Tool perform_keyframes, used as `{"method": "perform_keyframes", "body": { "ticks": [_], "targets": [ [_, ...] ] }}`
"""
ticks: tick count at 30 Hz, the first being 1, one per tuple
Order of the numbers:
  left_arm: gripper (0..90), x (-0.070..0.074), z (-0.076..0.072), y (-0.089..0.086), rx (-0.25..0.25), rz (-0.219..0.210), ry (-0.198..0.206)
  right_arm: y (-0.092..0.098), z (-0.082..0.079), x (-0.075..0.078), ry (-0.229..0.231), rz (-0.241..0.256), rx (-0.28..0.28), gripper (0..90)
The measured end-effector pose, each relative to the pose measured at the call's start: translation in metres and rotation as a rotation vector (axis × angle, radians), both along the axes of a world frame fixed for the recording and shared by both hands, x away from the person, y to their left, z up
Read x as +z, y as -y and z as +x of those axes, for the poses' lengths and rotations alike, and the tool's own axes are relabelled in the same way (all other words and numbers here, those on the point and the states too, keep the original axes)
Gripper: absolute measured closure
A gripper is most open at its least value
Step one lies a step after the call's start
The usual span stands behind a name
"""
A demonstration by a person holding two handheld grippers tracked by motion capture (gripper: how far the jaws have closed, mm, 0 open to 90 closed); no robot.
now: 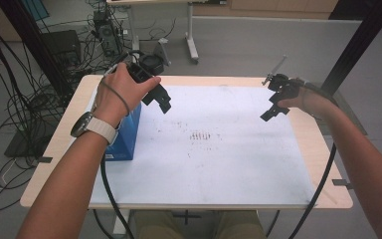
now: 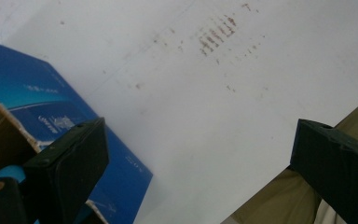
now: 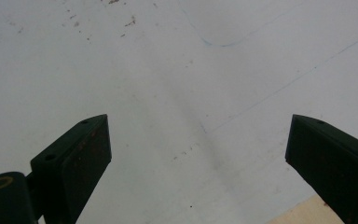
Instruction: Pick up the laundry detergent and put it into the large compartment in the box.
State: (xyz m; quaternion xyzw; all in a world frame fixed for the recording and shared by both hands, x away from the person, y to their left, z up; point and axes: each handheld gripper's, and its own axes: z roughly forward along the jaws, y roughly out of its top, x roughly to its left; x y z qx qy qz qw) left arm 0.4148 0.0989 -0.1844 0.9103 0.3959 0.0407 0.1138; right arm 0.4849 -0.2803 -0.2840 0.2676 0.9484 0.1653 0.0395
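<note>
L gripper (image 1: 161,99) held above the mat's (image 1: 219,164) left part, jaws spread wide, nothing btwn them. Blue box (image 1: 127,134) stands on mat at left edge, just below and beside L gripper, top flaps open. R gripper (image 1: 273,109) over mat's right part, well apart from box, jaws spread, empty. Brown smudges (image 1: 201,135) mid-mat.
</note>
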Motion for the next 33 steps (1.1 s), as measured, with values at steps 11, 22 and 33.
{"method": "perform_keyframes", "body": {
  "ticks": [11, 22, 33],
  "targets": [
    [4.9, -0.008, -0.002, 0.018, -0.135, 0.024, -0.009, 0.000, 0.000, 0.000, 0.000, 0.001, -0.002, 6.8],
    [4.9, -0.016, -0.002, 0.032, -0.218, 0.031, -0.007, 0.002, -0.001, 0.000, -0.003, 0.001, -0.008, 6.8],
    [4.9, -0.024, -0.001, 0.046, -0.288, 0.064, -0.014, 0.002, -0.001, -0.005, -0.013, 0.002, -0.013, 6.8]
  ]
}}
